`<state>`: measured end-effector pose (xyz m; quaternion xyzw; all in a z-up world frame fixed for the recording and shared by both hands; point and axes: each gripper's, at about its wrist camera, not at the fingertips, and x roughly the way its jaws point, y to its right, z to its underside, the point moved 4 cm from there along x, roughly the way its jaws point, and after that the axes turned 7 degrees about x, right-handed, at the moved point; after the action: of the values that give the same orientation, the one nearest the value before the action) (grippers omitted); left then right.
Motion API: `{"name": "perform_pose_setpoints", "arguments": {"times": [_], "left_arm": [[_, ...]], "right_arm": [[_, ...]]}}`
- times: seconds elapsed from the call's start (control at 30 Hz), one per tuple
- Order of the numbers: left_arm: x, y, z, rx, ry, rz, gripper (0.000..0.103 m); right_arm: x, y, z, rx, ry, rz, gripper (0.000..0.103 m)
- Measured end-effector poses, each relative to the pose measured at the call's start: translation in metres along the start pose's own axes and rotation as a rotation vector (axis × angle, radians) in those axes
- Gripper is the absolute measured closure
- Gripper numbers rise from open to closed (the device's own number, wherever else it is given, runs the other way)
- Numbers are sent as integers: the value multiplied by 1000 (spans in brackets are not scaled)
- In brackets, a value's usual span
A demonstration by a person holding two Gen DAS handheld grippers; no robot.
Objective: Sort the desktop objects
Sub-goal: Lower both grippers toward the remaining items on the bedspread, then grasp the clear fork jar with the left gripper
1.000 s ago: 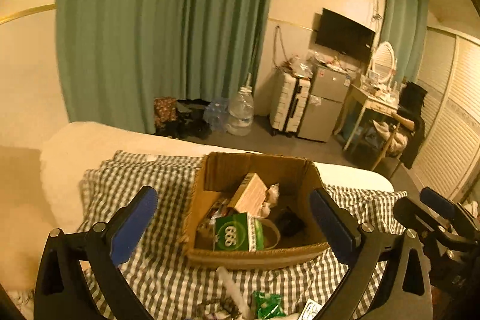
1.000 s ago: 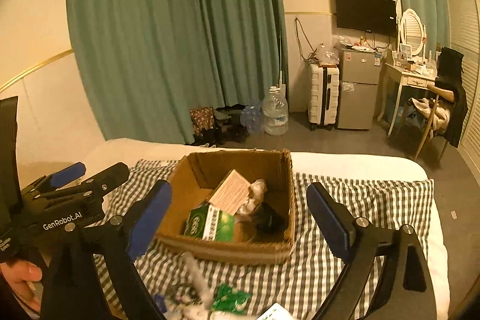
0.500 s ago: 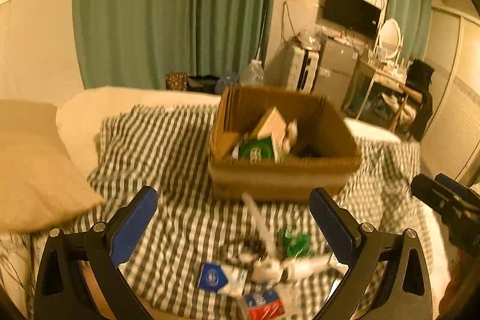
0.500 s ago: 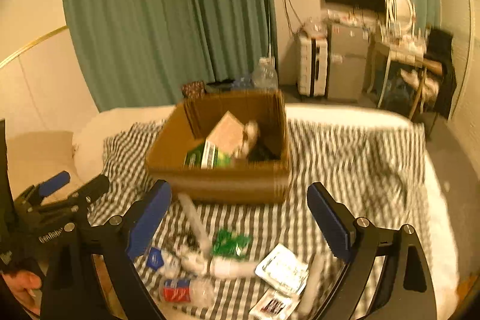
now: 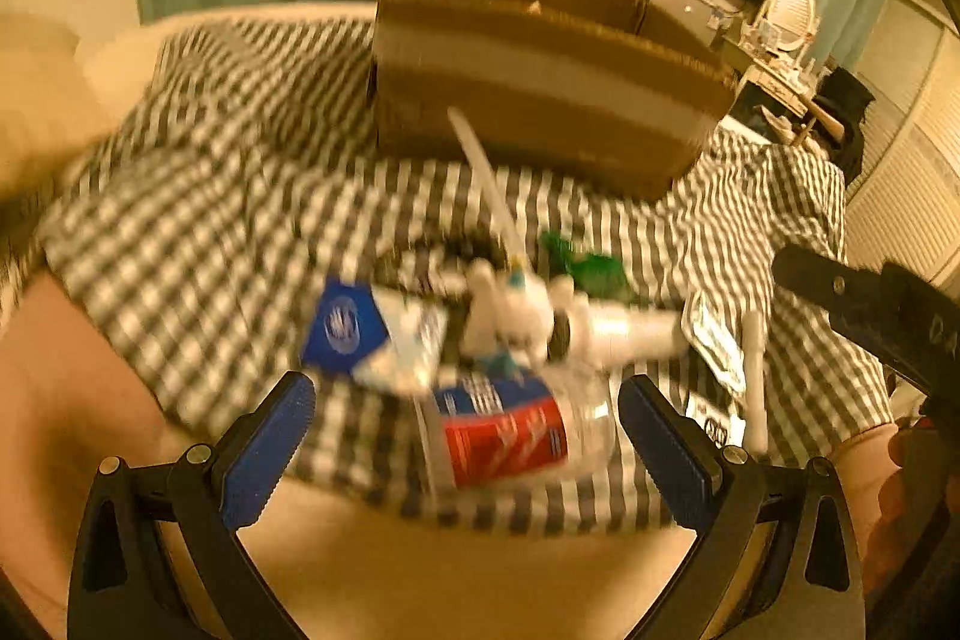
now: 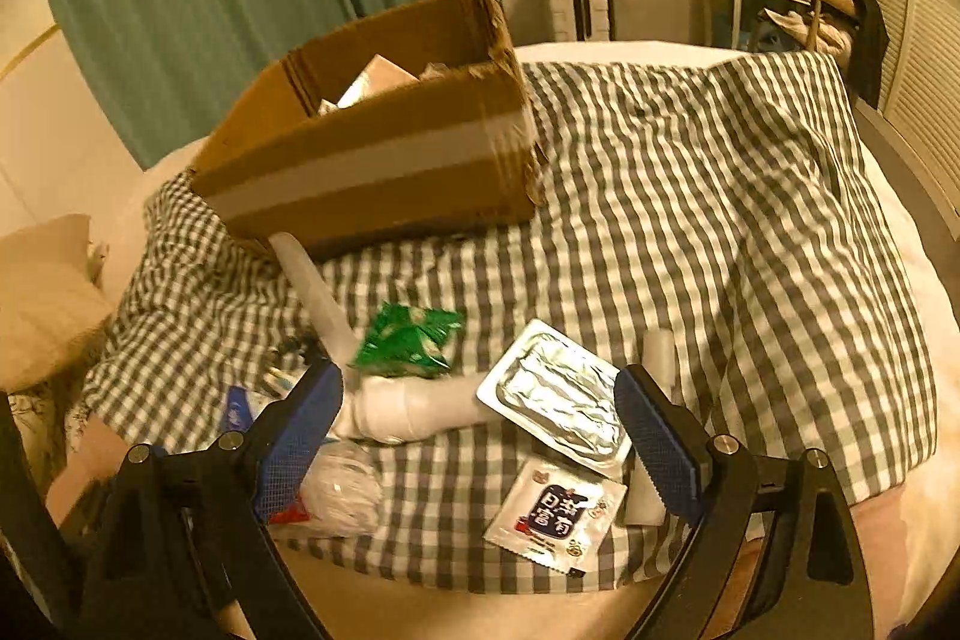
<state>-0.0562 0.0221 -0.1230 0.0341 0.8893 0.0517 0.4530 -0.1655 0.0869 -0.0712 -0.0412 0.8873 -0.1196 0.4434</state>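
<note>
Cardboard box [image 6: 384,160] – one; green packet [image 6: 411,340] – one; foil packs [image 6: 558,400] – two

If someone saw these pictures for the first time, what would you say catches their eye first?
Probably the brown cardboard box with a pale tape band, sitting on the checked cloth at the far side of the bed. Next, the jumble nearer the cameras: a green packet, a silver foil pack and a red-and-blue labelled bottle. Both hand-held grippers hang open above it, empty.

Both wrist views look low and close toward the cardboard box [image 5: 540,58] [image 6: 384,148] across the checked cloth; left view, seemingly nearer, is blurred; both share the clutter before it.
</note>
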Motion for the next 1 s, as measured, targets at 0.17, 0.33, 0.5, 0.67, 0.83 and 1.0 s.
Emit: {"name": "perform_pose_setpoints", "arguments": {"times": [0.17,0.33,0.5,0.67,0.83,1.0], "left_arm": [[19,19,18,14,-81,22,0],[29,39,21,62,-82,25,0],[39,42,15,124,-56,-59,13],[37,29,5,112,8,-14,13],[33,3,-13,94,72,-100,14],[38,-17,-25,62,99,-114,31]], "right_arm": [[4,10,3,12,2,17,11],[8,10,6,-14,4,34,11],[20,4,14,-49,-14,25,11],[34,-1,25,-54,-48,-22,11],[44,-9,38,-43,-93,-77,11],[56,-17,51,-51,-142,-96,11]]}}
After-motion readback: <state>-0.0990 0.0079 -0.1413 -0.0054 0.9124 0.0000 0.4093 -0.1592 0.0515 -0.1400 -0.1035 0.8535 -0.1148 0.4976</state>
